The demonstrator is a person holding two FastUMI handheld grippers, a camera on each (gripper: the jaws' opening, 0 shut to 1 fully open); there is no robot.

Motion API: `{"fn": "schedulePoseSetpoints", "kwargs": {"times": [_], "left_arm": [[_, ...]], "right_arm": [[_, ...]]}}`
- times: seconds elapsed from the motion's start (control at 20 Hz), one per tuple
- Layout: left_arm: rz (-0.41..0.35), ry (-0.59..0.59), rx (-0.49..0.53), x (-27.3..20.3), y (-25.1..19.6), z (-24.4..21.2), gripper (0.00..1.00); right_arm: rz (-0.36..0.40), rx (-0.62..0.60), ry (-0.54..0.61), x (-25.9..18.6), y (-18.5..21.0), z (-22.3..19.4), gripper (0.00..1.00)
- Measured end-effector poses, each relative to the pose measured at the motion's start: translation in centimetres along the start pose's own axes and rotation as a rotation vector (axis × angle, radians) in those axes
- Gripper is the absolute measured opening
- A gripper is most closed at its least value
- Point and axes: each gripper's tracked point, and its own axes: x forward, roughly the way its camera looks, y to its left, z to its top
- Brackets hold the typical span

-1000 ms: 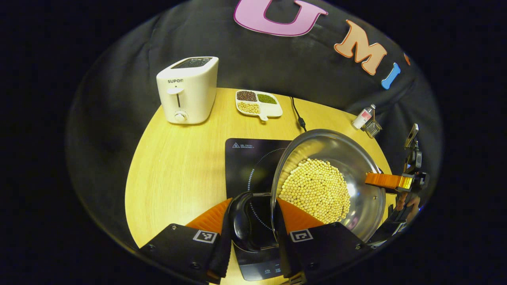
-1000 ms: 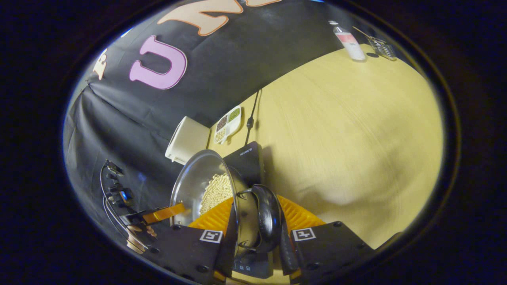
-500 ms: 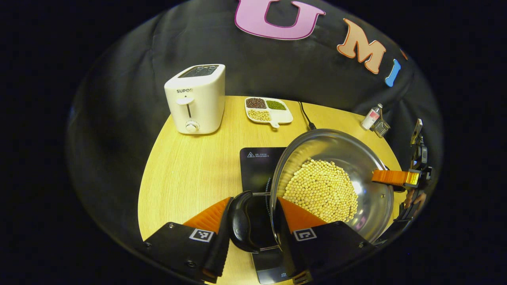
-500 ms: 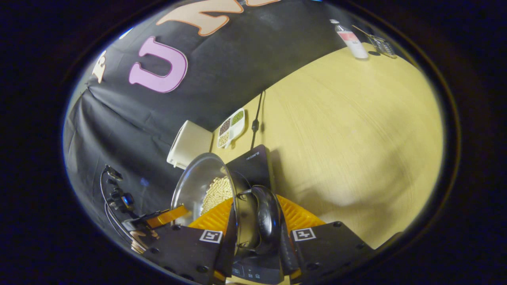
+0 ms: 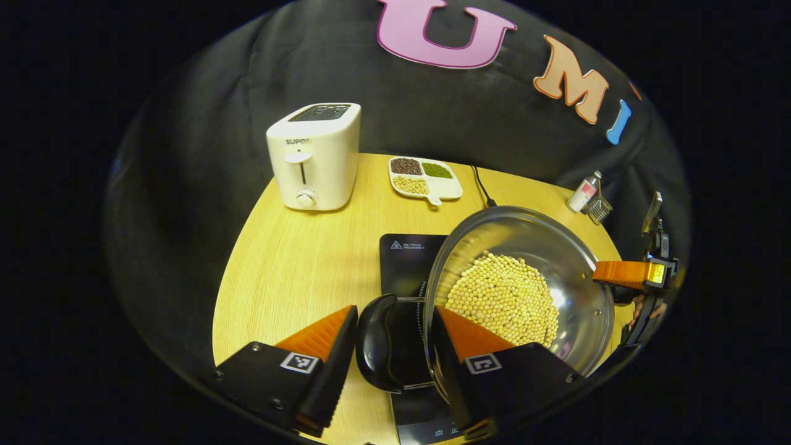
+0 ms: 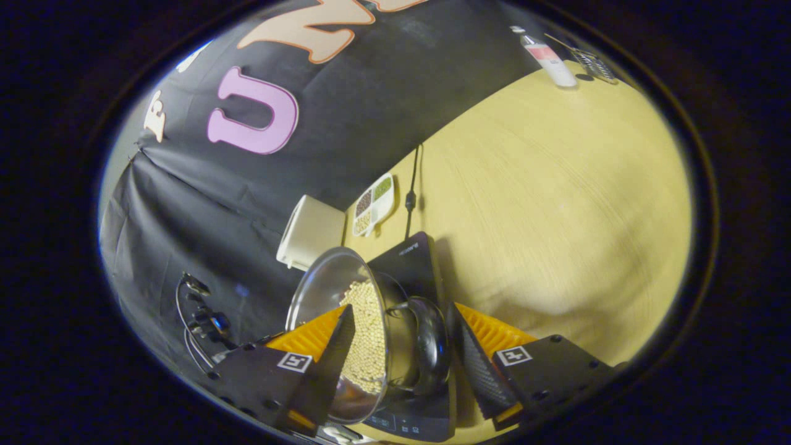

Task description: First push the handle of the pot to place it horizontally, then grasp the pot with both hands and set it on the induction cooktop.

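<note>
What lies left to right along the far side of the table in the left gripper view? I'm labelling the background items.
Toaster → bean tray → cord → bottle → small wire basket.

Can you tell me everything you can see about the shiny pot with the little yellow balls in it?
The pot is a round, shiny metal bowl shape, wide and open with no lid. A heap of pale yellow beans lies in its bottom. Black loop handles stick out from its sides. It sits over the black induction cooktop on the wooden table. The left gripper and right gripper stand open around the handles, fingers apart from them.
</note>
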Motion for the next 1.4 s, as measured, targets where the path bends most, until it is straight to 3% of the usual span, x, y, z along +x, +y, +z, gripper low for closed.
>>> {"fn": "schedulePoseSetpoints", "kwargs": {"times": [0.05, 0.1, 0.15, 0.4, 0.65, 0.95, 1.0, 1.15, 1.2, 1.4], "left_arm": [[0.012, -0.028, -0.005, -0.3, 0.3, 0.4, 0.84], [0.013, -0.058, -0.011, -0.6, 0.5, 0.6, 0.91], [0.021, -0.085, -0.015, -1.1, 0.4, 1.3, 0.96], [0.069, -0.205, -0.015, -4.6, -0.3, 3.7, 0.96], [0.067, -0.308, -0.021, -9.3, -5.0, 5.5, 0.95], [0.098, -0.415, -0.075, -14.9, -14.7, 6.7, 0.96], [0.108, -0.441, -0.084, -16.0, -16.6, 7.0, 0.96], [0.101, -0.522, -0.104, -18.5, -22.3, 8.1, 0.95], [0.090, -0.549, -0.104, -19.5, -24.3, 8.5, 0.95], [0.080, -0.651, -0.072, -23.5, -30.4, 9.9, 0.95]], "right_arm": [[-0.002, -0.012, -0.021, -0.3, -0.1, 0.8, 0.99], [-0.003, -0.024, -0.039, -0.7, -0.1, 1.4, 0.91], [-0.006, -0.031, -0.055, -1.1, 0.0, 1.8, 0.91], [-0.012, -0.060, -0.114, -4.2, 0.0, 3.9, 0.91], [-0.006, -0.100, -0.202, -10.1, -0.3, 7.2, 0.92], [-0.011, -0.197, -0.311, -20.6, -2.8, 13.0, 0.91], [-0.009, -0.217, -0.334, -22.4, -3.3, 14.2, 1.00], [-0.012, -0.276, -0.411, -27.6, -4.6, 17.9, 0.99], [-0.021, -0.302, -0.430, -29.3, -5.1, 18.9, 0.90], [-0.066, -0.447, -0.512, -35.1, -5.6, 22.2, 0.90]]}}
